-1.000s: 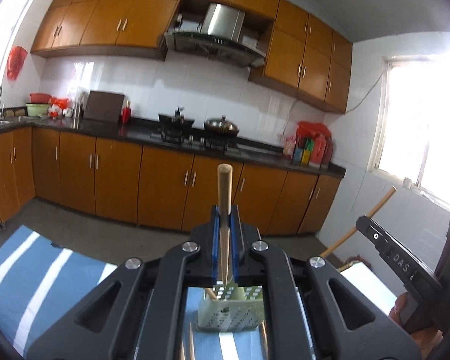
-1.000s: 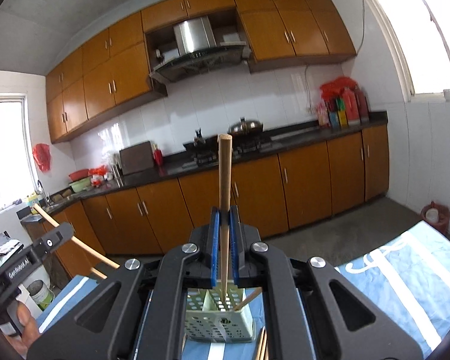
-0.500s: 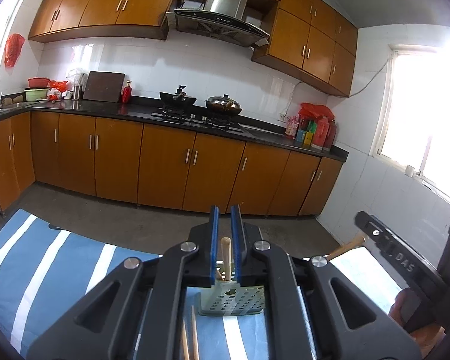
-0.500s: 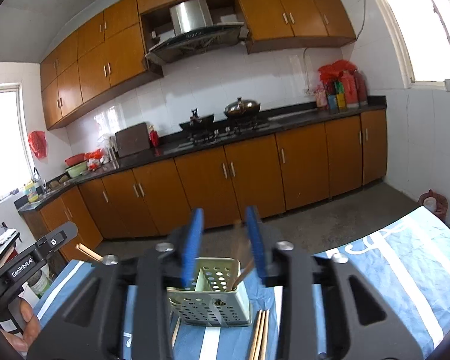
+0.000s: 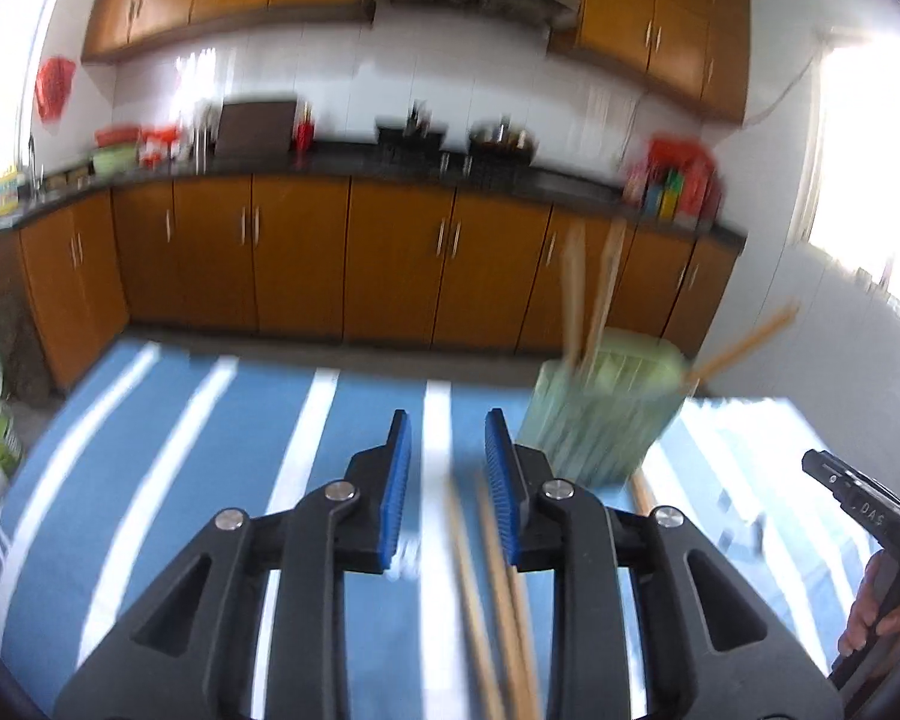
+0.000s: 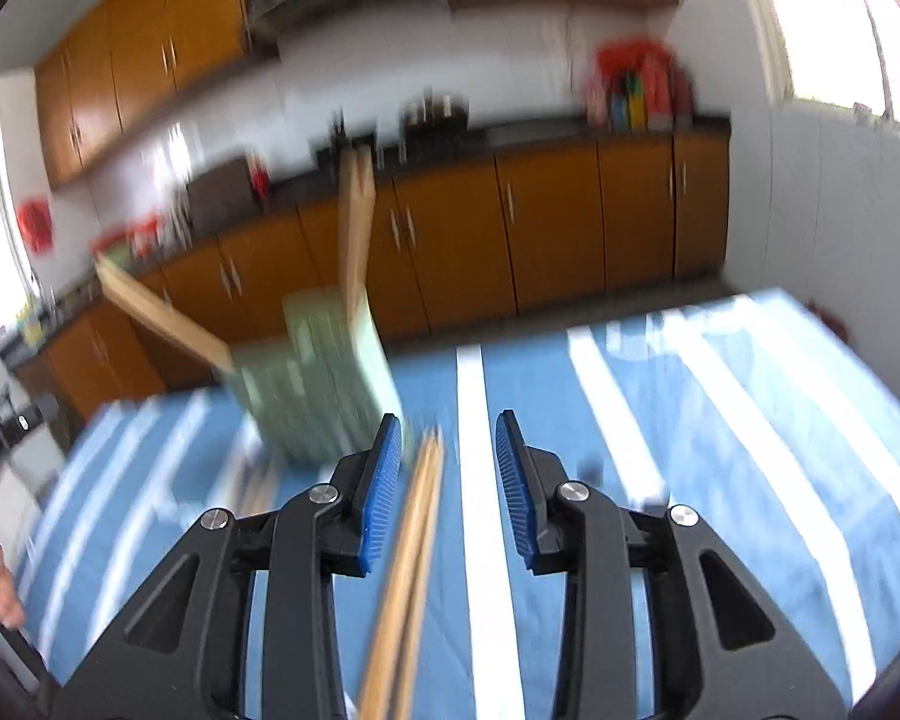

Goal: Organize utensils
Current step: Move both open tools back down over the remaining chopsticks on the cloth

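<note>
While several wooden chopsticks already stand in the holder, your job is only partly done: loose ones lie on the cloth right under your tools. Nearest you, your left gripper (image 5: pixel 444 480) has its blue-padded jaws parted with nothing between them, and a few long pale wooden chopsticks (image 5: pixel 492 612) lie flat on the blue-and-white striped tablecloth (image 5: pixel 168 480) beneath it, running toward you. Your right gripper (image 6: pixel 450 483) is likewise spread and empty, poised low over a pair of the same sticks (image 6: pixel 411 546), which sit closer to its left jaw than its right. Both tools point forward and tilt down toward the cloth, so I judge you are lining up the next pickups.

Just beyond the fingertips stands the pale green perforated plastic utensil holder (image 5: pixel 606 414), right of the left tool and left of the right one. Roughly three sticks rise from it, two near upright and one leaning outward; blur hides the exact count. Farther back run orange wooden kitchen cabinets (image 5: pixel 294 264) under a dark counter.
</note>
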